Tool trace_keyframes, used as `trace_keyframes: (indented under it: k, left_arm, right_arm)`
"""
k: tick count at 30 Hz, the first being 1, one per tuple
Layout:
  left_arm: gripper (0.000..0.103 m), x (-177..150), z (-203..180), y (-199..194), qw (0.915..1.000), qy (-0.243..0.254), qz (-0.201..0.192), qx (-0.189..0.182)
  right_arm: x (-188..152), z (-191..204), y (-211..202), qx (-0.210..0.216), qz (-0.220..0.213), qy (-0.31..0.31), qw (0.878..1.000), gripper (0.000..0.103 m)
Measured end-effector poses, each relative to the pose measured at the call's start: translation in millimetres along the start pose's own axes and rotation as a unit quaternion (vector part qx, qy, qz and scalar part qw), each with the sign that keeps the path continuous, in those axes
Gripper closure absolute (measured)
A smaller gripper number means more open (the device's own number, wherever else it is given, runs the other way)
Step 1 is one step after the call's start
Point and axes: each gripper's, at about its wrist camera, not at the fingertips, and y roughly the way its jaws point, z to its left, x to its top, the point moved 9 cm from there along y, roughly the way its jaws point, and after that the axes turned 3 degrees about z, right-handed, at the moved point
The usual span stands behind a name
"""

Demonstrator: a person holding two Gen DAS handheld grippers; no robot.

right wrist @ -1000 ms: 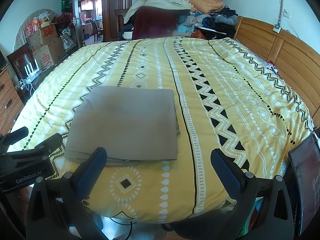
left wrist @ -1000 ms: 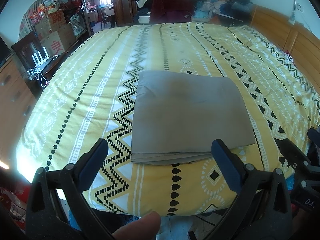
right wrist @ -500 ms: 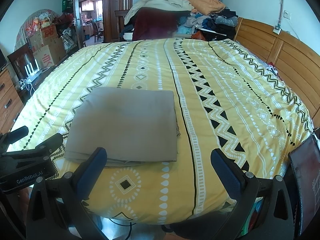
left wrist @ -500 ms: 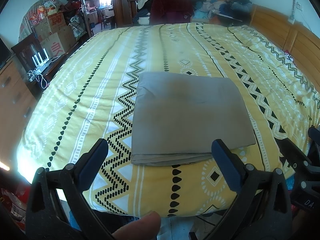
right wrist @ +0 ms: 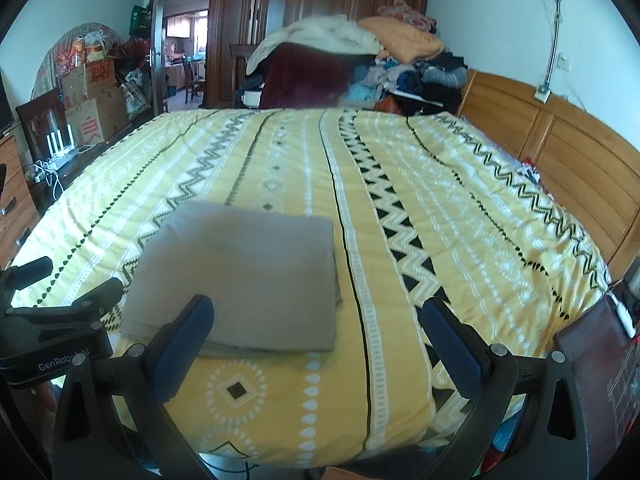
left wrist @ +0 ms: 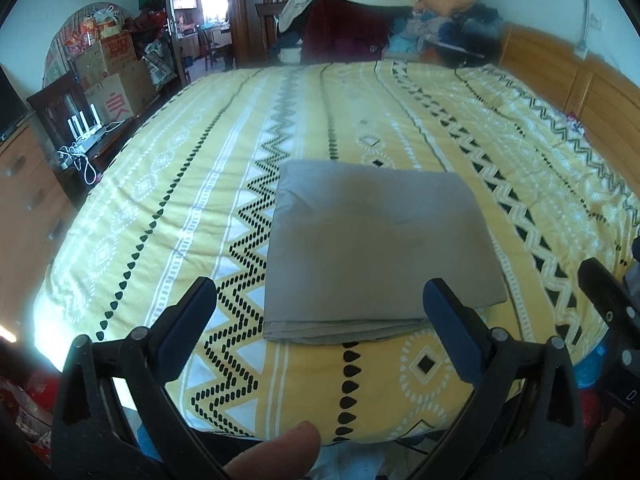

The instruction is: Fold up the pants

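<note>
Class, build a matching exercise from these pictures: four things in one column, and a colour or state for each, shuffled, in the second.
Things:
1. pants
2. bedspread
3. headboard
4. left hand-held gripper

States:
A. open, holding nothing
B. yellow with zigzag pattern
C. grey, folded flat
D. brown wood

Pairs: 1-C, 2-B, 3-D, 4-A

- Left gripper (left wrist: 320, 312): fingers spread wide apart, blue pads (left wrist: 188, 322) facing inward, nothing between them.
- Held level, aimed forward, clear of any surface.
- Fingertip (left wrist: 276, 456) of the holding hand visible at the lower edge of the left wrist view, beneath the gripper frame.
- Right gripper (right wrist: 318, 316): fingers equally wide apart, blue pads (right wrist: 454, 340) empty.
- Positioned to the right of the left gripper, both side by side at similar height.
</note>
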Motion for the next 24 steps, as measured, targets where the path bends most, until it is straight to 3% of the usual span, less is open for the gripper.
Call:
trace_keyframes:
  k: [5, 12, 17, 24]
  left_arm:
    - [0.0, 9.0, 0.0, -12.2, 0.9996, -0.004, -0.027, -0.005]
    - [0.0, 13.3, 2.7, -15.9, 0.9992, -0.007, -0.039, 0.0]
    - [0.0, 14.5, 1.2, -21.1, 0.9986, -0.001, -0.053, 0.007]
    - [0.0, 23.6, 1.8, -33.3, 0.9973, -0.004, -0.073, 0.006]
  right_arm:
    - [5.5, 0.3, -7.1, -0.004, 0.004, 0.0, 1.0, 0.0]
    - [12.5, -2.5, -22.9, -0.016, -0.023, -0.005, 1.0, 0.0]
    - [9.2, -4.1, -17.1, -0.002, -0.008, 0.003, 1.0, 0.0]
    - [10.3, 1.9, -23.9, -0.007, -0.023, -0.018, 1.0, 0.0]
